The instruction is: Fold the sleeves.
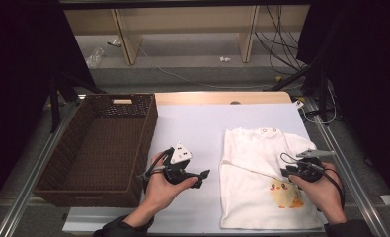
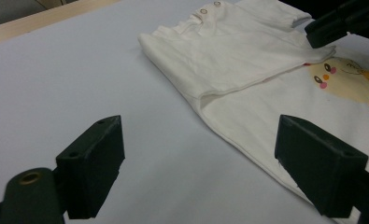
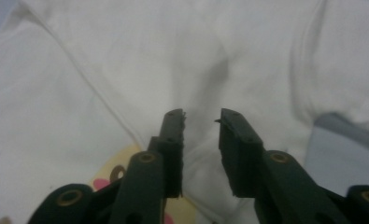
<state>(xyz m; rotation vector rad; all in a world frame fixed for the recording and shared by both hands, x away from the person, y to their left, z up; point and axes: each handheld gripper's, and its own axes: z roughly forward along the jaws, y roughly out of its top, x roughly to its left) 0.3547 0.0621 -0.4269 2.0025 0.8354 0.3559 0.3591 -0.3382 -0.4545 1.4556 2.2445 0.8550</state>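
Note:
A white baby shirt (image 1: 252, 148) with a yellow duck print (image 1: 285, 192) lies partly folded on the right half of the pale table cover (image 1: 197, 123). My right gripper (image 1: 284, 173) hovers over the shirt's middle just above the duck; in the right gripper view its jaws (image 3: 202, 116) stand a little apart over the creased shirt (image 3: 126, 56), with nothing clamped. My left gripper (image 1: 202, 178) is held left of the shirt, pointing toward it. Its jaws (image 2: 198, 140) are wide open above the bare cover, with the shirt (image 2: 229, 60) lying ahead.
A dark brown wicker basket (image 1: 150, 133) stands at the left of the table, its inside bare. Metal rails run along both table sides. Cables and shelf legs are on the floor beyond the far edge.

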